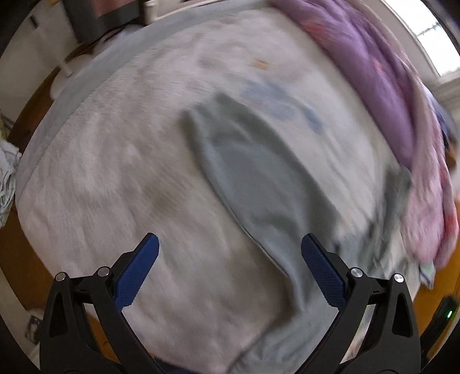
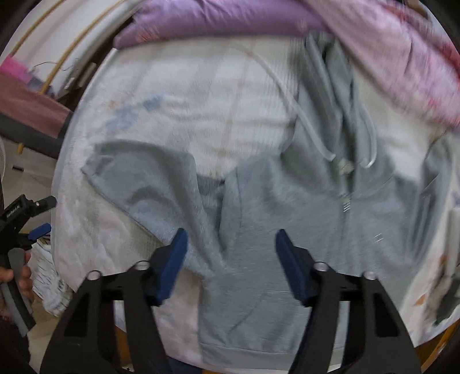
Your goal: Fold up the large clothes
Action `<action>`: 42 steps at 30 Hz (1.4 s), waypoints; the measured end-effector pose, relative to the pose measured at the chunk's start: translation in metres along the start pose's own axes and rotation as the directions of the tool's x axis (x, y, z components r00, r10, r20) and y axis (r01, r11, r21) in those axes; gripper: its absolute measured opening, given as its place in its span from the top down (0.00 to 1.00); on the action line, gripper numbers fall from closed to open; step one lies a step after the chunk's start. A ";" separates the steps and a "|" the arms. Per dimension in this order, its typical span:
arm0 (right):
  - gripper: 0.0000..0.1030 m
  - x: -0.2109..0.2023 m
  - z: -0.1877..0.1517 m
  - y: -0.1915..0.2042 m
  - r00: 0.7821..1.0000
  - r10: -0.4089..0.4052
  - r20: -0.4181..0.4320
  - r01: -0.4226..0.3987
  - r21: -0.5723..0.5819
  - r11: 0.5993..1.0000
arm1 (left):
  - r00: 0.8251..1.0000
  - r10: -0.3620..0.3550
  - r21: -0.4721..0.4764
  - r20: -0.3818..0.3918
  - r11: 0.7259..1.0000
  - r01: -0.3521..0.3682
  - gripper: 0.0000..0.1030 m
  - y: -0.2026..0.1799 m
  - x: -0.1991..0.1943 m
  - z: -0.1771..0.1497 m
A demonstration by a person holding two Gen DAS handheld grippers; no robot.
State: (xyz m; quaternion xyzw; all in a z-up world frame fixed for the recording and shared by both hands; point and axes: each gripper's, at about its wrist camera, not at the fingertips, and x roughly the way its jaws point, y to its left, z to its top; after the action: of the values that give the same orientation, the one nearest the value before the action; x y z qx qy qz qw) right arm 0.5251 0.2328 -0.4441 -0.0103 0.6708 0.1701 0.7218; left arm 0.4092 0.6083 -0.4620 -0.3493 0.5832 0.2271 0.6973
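A grey zip hoodie (image 2: 287, 207) lies spread on a white fleece blanket (image 2: 187, 95), hood and white drawstrings toward the far side. One sleeve (image 2: 149, 172) stretches out to the left. My right gripper (image 2: 231, 244) is open and empty, hovering above the hoodie's lower body. In the left wrist view the sleeve (image 1: 258, 178) runs diagonally across the blanket (image 1: 115, 172). My left gripper (image 1: 230, 248) is open and empty above the sleeve's near part. The left gripper also shows at the left edge of the right wrist view (image 2: 31, 218).
A purple and pink quilt (image 1: 388, 95) is bunched along the bed's far side, also seen in the right wrist view (image 2: 287, 20). Wooden floor and a white fan base (image 1: 61, 83) lie beyond the bed edge. Crumpled patterned cloth (image 1: 7, 178) sits at the left.
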 end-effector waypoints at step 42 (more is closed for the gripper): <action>0.99 0.123 0.033 -0.002 0.989 0.117 -0.092 -0.103 0.149 0.983 | 0.996 0.047 -0.024 0.077 0.999 -0.045 0.94 0.161 0.016 0.055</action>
State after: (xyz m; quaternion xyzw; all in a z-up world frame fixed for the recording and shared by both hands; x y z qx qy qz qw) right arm 0.5623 0.2673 -0.5607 0.0704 0.7163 0.1602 0.6755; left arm 0.3321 0.7535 -0.5089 -0.3345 0.5609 0.2630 0.7102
